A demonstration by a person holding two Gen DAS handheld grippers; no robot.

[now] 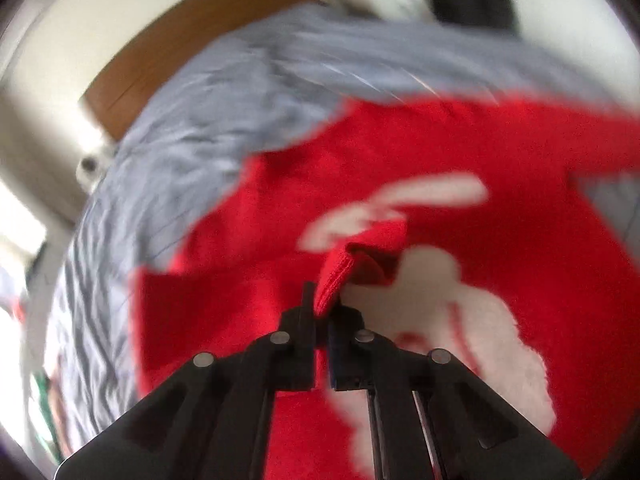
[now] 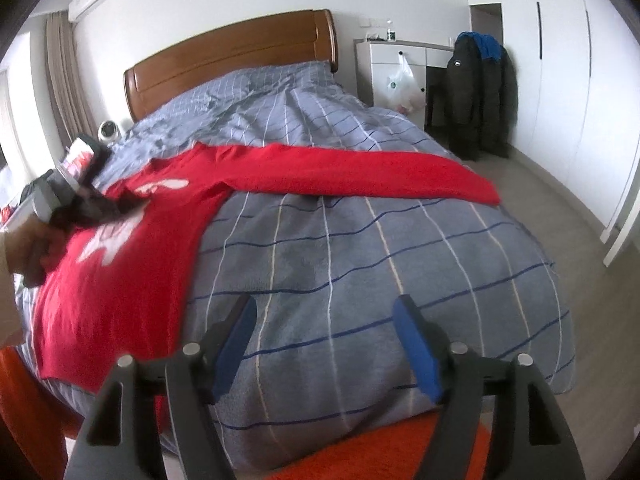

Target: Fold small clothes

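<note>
Left wrist view, left gripper (image 1: pixel 326 308) pinched a ribbed cuff (image 1: pixel 340 272) of the fuzzy red sweater (image 1: pixel 248 240), right gripper (image 2: pixel 325 344) spread over checked duvet (image 2: pixel 360 240).

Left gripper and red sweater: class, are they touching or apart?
Touching. The left wrist view shows the left gripper shut on a bunched fold of the red sweater, with the fabric pinched between its fingers, above the grey checked duvet.

Grey plaid duvet (image 2: pixel 360 240) ahead, covering bed. Wooden headboard (image 2: pixel 224 64) far ahead. White dresser (image 2: pixel 396 68) ahead right, plastic bag (image 2: pixel 404 84) hanging on it. Dark coats (image 2: pixel 480 92) further right. Small white fan (image 2: pixel 108 130) ahead left. Curtain (image 2: pixel 66 76) far left.
</note>
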